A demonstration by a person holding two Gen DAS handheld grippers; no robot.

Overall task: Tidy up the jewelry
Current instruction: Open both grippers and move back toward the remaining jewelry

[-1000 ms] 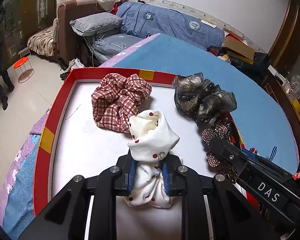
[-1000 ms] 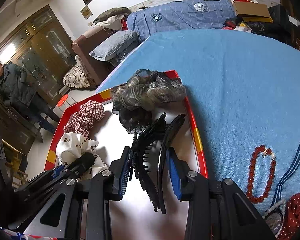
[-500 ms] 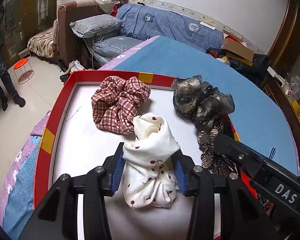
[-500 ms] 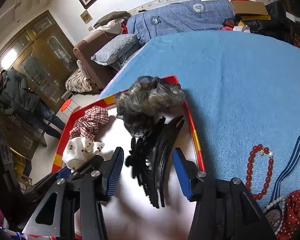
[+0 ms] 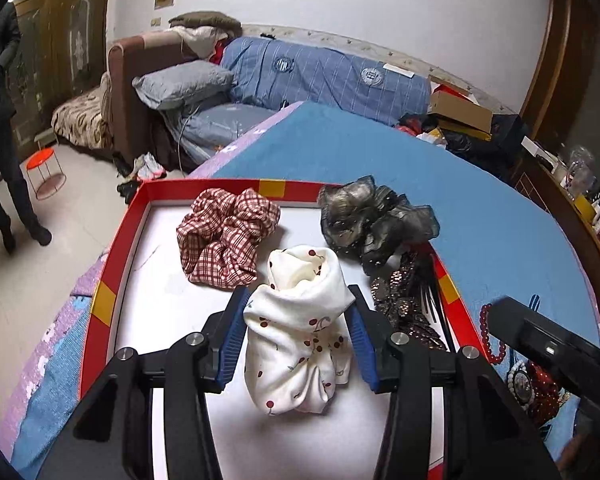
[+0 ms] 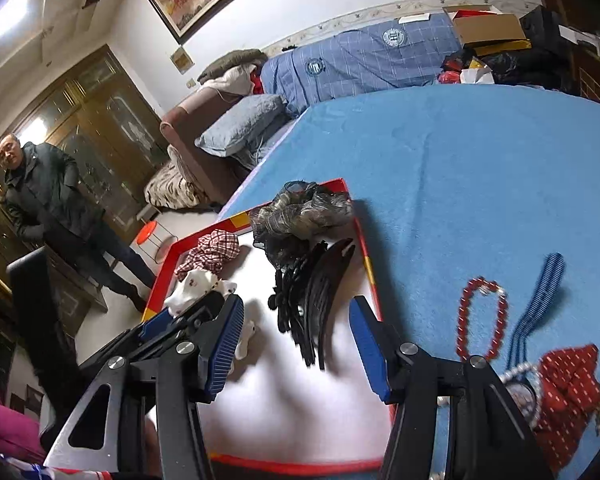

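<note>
A red-rimmed white tray (image 5: 112, 264) lies on the blue cloth. In it lie a red plaid scrunchie (image 5: 224, 236), a dark sheer scrunchie (image 5: 372, 216), a white cherry-print scrunchie (image 5: 300, 332) and a black claw clip (image 6: 312, 292). My left gripper (image 5: 296, 340) is open, its pads either side of the white scrunchie, which rests on the tray. My right gripper (image 6: 296, 344) is open just behind the black clip, which lies on the tray. The tray also shows in the right wrist view (image 6: 368, 256).
A red bead bracelet (image 6: 480, 320), a blue striped ribbon (image 6: 540, 300) and a red dotted cloth (image 6: 568, 384) lie on the blue cloth right of the tray. A sequined piece (image 5: 404, 300) lies by the tray's right wall. A man (image 6: 52, 208) stands at left.
Both grippers have opened. The left let go of the white scrunchie and the right let go of the black clip; both items now rest on the tray. Both grippers drew back slightly.
</note>
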